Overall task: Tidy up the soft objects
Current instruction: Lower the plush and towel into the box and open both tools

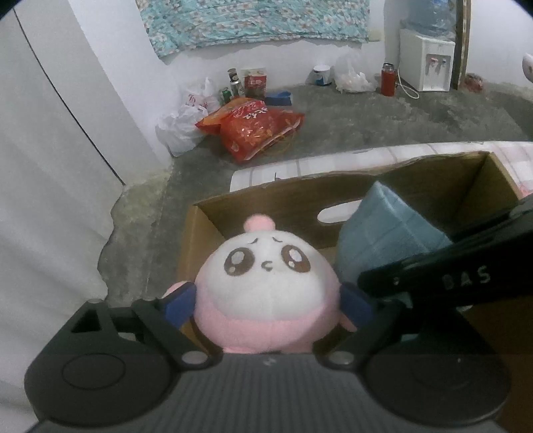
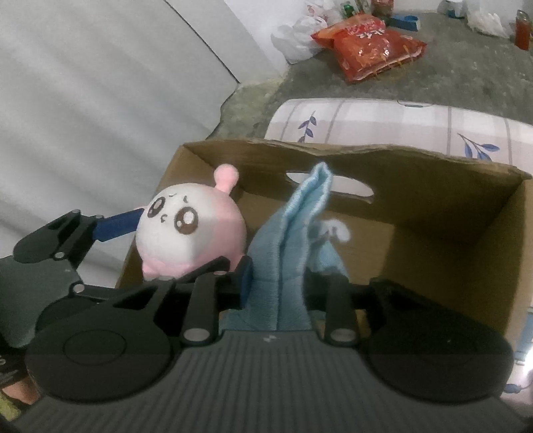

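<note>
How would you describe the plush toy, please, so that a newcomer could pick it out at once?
Find the open cardboard box in front of the patterned mattress. At the box's left end, between the blue pads of the left tongs, is the plush toy. Unlike the flat blue cloth beside it, it is round, pink and white, with big brown eyes and a pink knob on top.

1. Floor is rough grey concrete [image 1: 383,116], patchy and stained near the wall.
2. White walls [image 1: 266,63], with a teal floral cloth [image 1: 253,23] hanging up top.
3. Junk along the wall: white plastic bags [image 1: 180,126], a red snack bag [image 1: 256,130], cans, a red thermos [image 1: 387,80].
4. Small white water dispenser [image 1: 426,63] sits in the right corner.
5. A checked sheet with blue leaf print [image 2: 383,123] covers the bed.
</note>
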A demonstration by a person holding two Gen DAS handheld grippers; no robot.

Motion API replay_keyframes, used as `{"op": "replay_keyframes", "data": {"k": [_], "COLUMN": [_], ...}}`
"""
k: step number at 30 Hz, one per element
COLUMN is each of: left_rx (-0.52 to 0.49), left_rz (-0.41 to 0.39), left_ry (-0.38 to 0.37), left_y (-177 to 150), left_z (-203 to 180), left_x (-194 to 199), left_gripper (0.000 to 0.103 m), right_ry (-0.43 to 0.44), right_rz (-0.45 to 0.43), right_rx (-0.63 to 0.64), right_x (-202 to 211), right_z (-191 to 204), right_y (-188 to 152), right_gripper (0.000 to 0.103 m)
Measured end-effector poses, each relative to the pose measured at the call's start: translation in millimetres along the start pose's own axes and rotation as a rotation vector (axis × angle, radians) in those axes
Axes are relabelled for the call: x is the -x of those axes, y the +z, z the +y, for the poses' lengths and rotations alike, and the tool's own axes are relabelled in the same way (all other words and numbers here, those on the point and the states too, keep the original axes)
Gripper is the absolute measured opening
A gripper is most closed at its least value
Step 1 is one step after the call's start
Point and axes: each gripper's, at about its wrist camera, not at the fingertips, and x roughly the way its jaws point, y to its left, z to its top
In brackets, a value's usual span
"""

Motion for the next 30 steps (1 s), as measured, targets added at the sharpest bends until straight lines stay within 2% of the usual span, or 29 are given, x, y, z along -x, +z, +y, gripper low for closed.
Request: {"op": "replay_keyframes", "data": {"k": [3, 4, 7, 15, 24, 30], "left_rx": [-0.003, 0.003, 0.035, 0.055, 0.154, 0.188], "left_rz": [0.002, 0.01, 0.024, 0.001, -0.042, -0.085], "left_ry": [0.009, -0.001, -0.049, -0.017, -0.052, -0.083], "left_y": [4, 5, 9, 11, 12, 3], "left_z": [-2, -2, 3, 6, 25, 26], "left_x": [-1, -1, -3, 4, 32, 69], "left_gripper": [0.091, 0.091, 0.092, 0.092, 0.092, 0.095], "right_ry": [0.013, 0.015, 0.002, 0.032, 0.057, 0.102], "right_rz": [-0.004, -0.008, -0.026, -0.055, -0.168, -0.261], "right_rx": [-0.024, -0.027, -0.021, -0.034, 0.004, 0.003], "right_x": [-1, 0, 7, 17, 69, 134], "right_z": [-5, -6, -7, -10, 0, 2], "right_y": [4, 5, 4, 2, -4, -24], "right_gripper": [0.032, 0.039, 0.046, 0.051, 0.053, 0.053]}}
